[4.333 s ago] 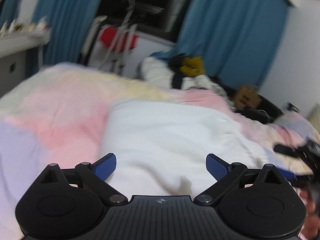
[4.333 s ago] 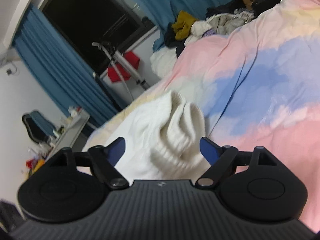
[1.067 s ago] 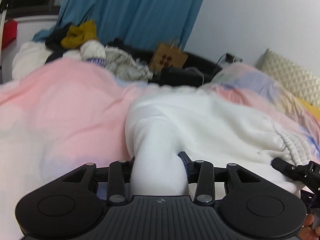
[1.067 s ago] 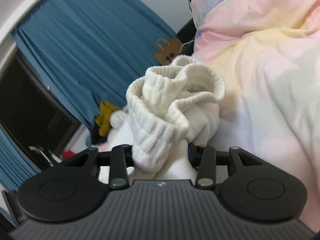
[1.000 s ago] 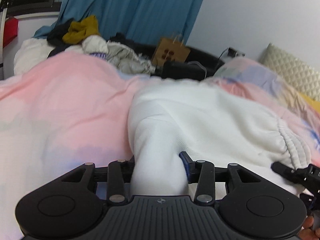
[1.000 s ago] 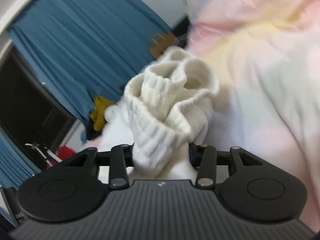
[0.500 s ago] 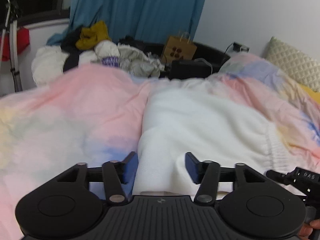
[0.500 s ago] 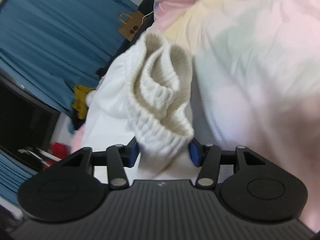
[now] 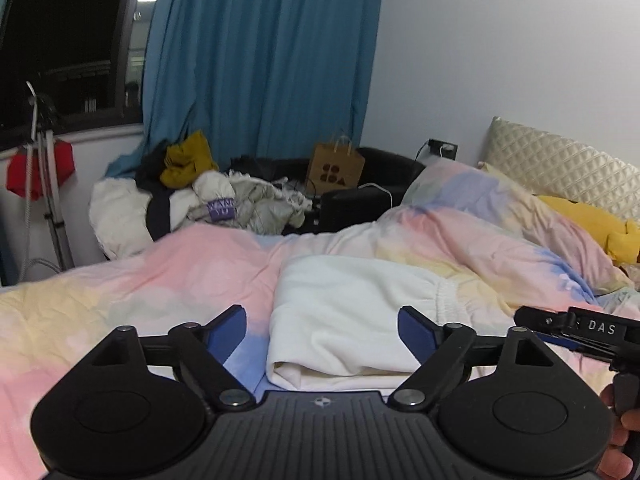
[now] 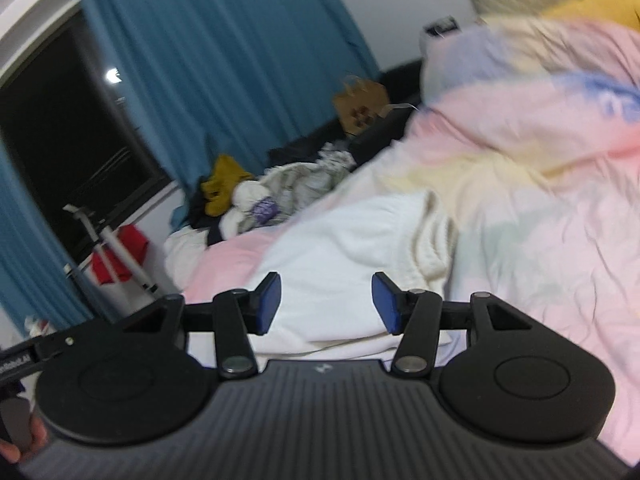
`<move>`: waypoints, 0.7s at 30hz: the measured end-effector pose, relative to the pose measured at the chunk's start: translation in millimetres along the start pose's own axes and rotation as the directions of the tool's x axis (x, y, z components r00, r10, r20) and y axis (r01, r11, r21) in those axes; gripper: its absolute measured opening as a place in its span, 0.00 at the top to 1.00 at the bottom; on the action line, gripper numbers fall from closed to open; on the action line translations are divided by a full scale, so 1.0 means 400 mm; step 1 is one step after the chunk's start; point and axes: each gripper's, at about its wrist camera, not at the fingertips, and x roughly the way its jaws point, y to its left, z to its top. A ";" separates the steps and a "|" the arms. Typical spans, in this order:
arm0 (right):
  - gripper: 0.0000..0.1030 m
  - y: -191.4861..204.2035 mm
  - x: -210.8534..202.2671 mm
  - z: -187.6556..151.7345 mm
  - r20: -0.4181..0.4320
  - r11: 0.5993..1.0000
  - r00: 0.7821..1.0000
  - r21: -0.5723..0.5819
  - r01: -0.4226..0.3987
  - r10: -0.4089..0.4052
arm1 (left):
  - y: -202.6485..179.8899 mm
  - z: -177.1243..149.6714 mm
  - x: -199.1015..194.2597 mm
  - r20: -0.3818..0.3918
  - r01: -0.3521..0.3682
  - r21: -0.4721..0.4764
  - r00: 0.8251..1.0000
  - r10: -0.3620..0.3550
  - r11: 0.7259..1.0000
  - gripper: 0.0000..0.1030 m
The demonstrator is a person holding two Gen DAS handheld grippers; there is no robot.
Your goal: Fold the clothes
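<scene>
A white garment [image 9: 352, 312] with a ribbed elastic band lies folded over on the pastel bed cover [image 9: 120, 308]. It also shows in the right wrist view [image 10: 344, 256], its ribbed band on the right side. My left gripper [image 9: 322, 330] is open and empty, just in front of the garment's near folded edge. My right gripper [image 10: 326, 300] is open and empty, held above the garment's near edge. The right gripper's tool also shows at the right edge of the left wrist view [image 9: 584, 332].
A pile of clothes [image 9: 192, 196] lies beyond the bed's far side, with a brown paper bag [image 9: 334, 168] and dark furniture by the blue curtain [image 9: 260, 60]. Pillows [image 9: 560, 168] and a yellow cushion [image 9: 592, 224] lie at the right. A stand with a red item [image 9: 40, 168] is at the left.
Both grippers were shut on the white garment a second ago; both have opened and let it go, and it now lies folded on the bed. Both grippers have drawn back from it.
</scene>
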 end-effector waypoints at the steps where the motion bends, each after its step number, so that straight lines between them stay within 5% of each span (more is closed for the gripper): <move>1: 0.48 0.021 -0.022 0.003 0.003 1.000 1.000 -0.021 -0.007 0.007 | -0.003 -0.001 -0.032 0.007 -0.004 -0.002 1.000 0.004 1.000 0.15; 15: 0.45 0.220 -0.206 -0.100 0.065 0.962 0.995 -0.269 -0.054 0.075 | -0.008 -0.111 -0.370 0.099 -0.106 0.045 0.990 0.101 0.993 0.02; 21: 0.15 0.219 -0.195 -0.175 0.061 0.963 0.997 -0.266 -0.034 0.052 | 0.019 -0.186 -0.423 0.098 -0.110 0.010 0.989 0.108 0.994 0.00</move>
